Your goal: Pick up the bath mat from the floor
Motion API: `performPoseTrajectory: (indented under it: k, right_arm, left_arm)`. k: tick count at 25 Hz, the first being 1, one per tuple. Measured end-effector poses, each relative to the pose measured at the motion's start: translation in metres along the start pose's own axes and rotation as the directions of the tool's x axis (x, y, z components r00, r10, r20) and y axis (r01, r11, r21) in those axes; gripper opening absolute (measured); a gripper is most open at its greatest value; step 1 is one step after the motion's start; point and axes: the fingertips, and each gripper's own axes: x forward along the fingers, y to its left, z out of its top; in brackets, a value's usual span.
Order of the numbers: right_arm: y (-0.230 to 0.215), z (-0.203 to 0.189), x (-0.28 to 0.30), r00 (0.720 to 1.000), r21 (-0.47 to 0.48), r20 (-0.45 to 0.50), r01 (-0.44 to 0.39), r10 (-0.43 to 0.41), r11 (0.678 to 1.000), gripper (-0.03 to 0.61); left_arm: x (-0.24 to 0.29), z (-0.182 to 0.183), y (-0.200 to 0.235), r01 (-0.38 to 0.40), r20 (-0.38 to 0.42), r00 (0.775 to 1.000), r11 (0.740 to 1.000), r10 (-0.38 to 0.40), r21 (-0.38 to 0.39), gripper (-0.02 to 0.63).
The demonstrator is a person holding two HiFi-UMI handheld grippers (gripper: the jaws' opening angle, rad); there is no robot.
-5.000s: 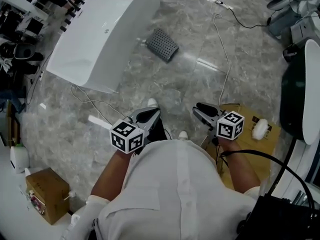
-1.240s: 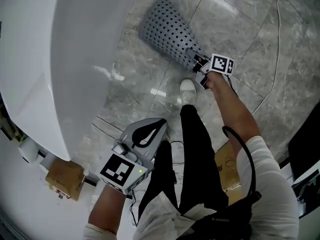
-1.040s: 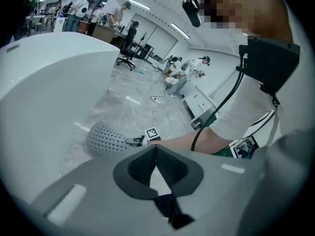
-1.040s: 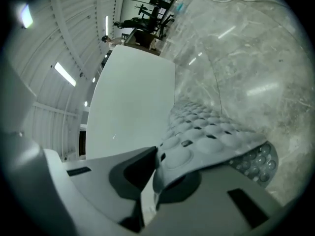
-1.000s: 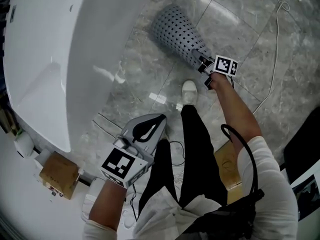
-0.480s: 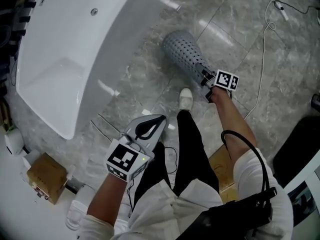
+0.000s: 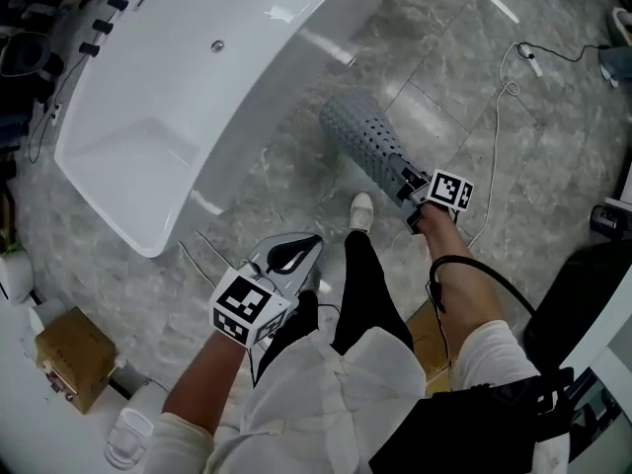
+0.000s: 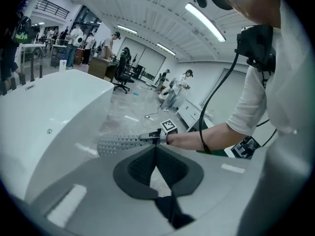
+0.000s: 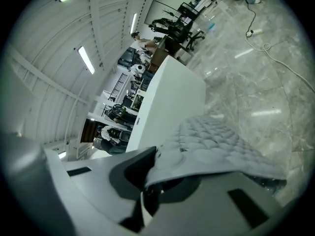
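Pickup looks nearly done: the right gripper [image 7: 403,181] clamps an edge of the bath mat [image 7: 363,141], holding it apparently off the floor [image 7: 494,97] at frame centre, while the left gripper [image 7: 288,257] hangs closed and empty below.

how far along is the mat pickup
Done: the right gripper is shut on the mat's near edge. In hand: the mat sticks out from the jaws beside the tub and looks clear of the floor. Left: little, perhaps only carrying it off; the left gripper is shut and empty.
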Motion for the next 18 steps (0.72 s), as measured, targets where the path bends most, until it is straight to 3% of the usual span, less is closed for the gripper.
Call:
performPoseTrajectory:
  k: [12,18]
  right_arm:
    - [0.196,-0.016,-0.092,0.993,-0.134,0.030,-0.106,0.111,0.985,0.015]
    - [0.291,-0.039,-0.133,0.985,-0.240,0.024,-0.161,0.171,0.957,0.015]
  left_arm:
    - [-0.113,0.012,-0.049,-0.010,0.118,0.993,0.999,0.003,0.052,0.006]
    - [-0.162,0.009,-0.065,0.010,0.183,0.983,1.000,-0.013,0.016,0.006]
